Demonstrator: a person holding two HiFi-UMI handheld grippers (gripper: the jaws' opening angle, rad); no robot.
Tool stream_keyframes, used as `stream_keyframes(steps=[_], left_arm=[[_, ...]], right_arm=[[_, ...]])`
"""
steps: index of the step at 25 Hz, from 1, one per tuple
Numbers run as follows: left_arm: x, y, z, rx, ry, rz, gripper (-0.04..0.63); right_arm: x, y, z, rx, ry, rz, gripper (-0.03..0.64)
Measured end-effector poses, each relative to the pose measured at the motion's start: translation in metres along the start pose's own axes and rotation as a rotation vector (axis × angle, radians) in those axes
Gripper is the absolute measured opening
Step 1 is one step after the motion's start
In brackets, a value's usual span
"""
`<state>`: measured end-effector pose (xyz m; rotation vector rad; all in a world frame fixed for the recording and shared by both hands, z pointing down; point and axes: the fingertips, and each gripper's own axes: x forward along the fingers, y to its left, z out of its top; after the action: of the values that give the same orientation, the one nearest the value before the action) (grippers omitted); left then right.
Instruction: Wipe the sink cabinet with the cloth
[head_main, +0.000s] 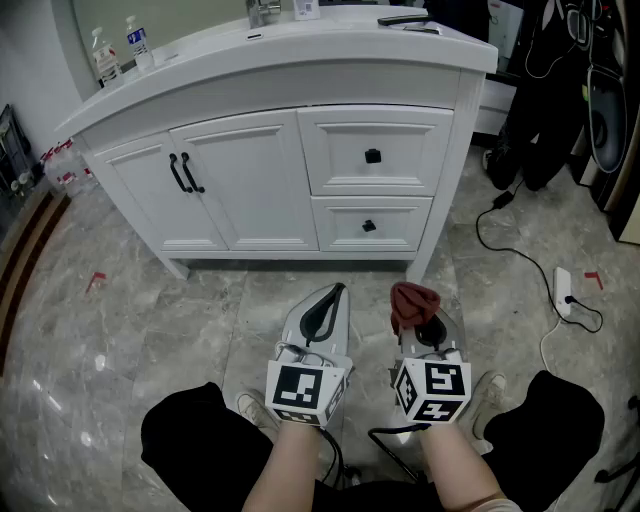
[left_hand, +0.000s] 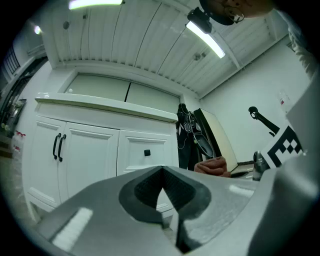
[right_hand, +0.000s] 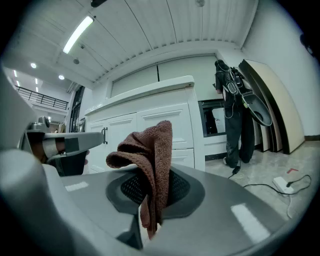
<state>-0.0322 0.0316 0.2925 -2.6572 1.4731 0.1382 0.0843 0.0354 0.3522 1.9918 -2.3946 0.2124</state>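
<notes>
The white sink cabinet (head_main: 280, 170) stands ahead, with two doors at left and two drawers (head_main: 372, 155) at right under a white counter. My right gripper (head_main: 424, 318) is shut on a reddish-brown cloth (head_main: 411, 302), which sticks up from its tips; in the right gripper view the cloth (right_hand: 148, 160) hangs folded between the jaws. My left gripper (head_main: 327, 310) sits beside it, jaws closed with nothing in them (left_hand: 162, 192). Both are held low over the floor, short of the cabinet's foot.
Bottles (head_main: 120, 50) stand on the counter's left end. A white power strip and black cable (head_main: 563, 290) lie on the marble floor at right. Dark bags (head_main: 545, 90) hang right of the cabinet. The person's knees (head_main: 190, 430) frame the bottom.
</notes>
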Motion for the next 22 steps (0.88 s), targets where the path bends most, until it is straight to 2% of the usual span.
stream_keyframes(steps=[9, 14, 18, 22], left_arm=[[-0.004, 0.001, -0.003, 0.004, 0.016, -0.001, 0.0], [-0.005, 0.011, 0.014, -0.069, -0.03, 0.042, 0.0], [-0.009, 0.022, 0.009, -0.026, -0.013, 0.062, 0.0], [-0.006, 0.035, 0.003, -0.08, -0.019, 0.067, 0.0]], right_arm=[[0.002, -0.003, 0.0, -0.003, 0.003, -0.009, 0.077], [0.001, -0.003, 0.002, -0.005, 0.007, -0.019, 0.078], [0.002, -0.001, 0.004, -0.006, 0.005, -0.004, 0.078], [0.01, -0.007, 0.004, -0.001, 0.005, -0.008, 0.078]])
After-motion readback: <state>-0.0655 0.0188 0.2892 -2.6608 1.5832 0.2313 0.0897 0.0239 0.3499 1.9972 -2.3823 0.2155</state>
